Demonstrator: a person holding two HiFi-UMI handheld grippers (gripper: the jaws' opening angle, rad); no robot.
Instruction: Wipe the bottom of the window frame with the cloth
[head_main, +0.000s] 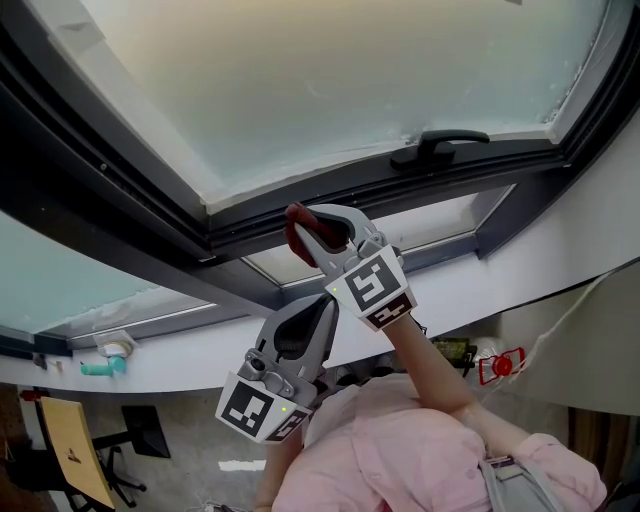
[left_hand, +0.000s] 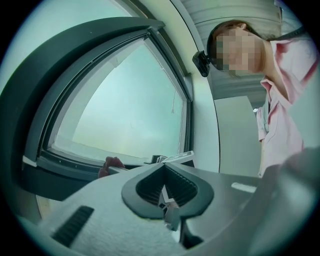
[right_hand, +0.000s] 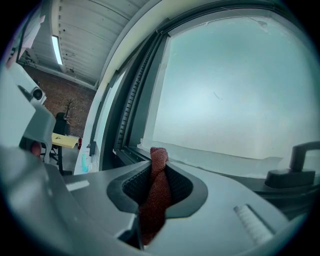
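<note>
A dark red knitted cloth (head_main: 297, 236) is pinched in my right gripper (head_main: 308, 228), which is shut on it. The cloth's tip sticks out past the jaws, close to the dark bottom rail of the window frame (head_main: 250, 232); I cannot tell whether it touches. In the right gripper view the cloth (right_hand: 156, 190) runs up between the ribbed pads toward the bottom rail (right_hand: 210, 162). My left gripper (head_main: 318, 306) hangs lower, just below the right one, shut with nothing in it. From the left gripper view the cloth (left_hand: 111, 165) shows beyond the closed jaws (left_hand: 165, 175).
A black window handle (head_main: 440, 147) sits on the frame to the right of the cloth. A white sill (head_main: 560, 250) runs below the frame, with a teal object (head_main: 100, 367) at its left end. The person's pink sleeve (head_main: 400, 440) fills the bottom of the head view.
</note>
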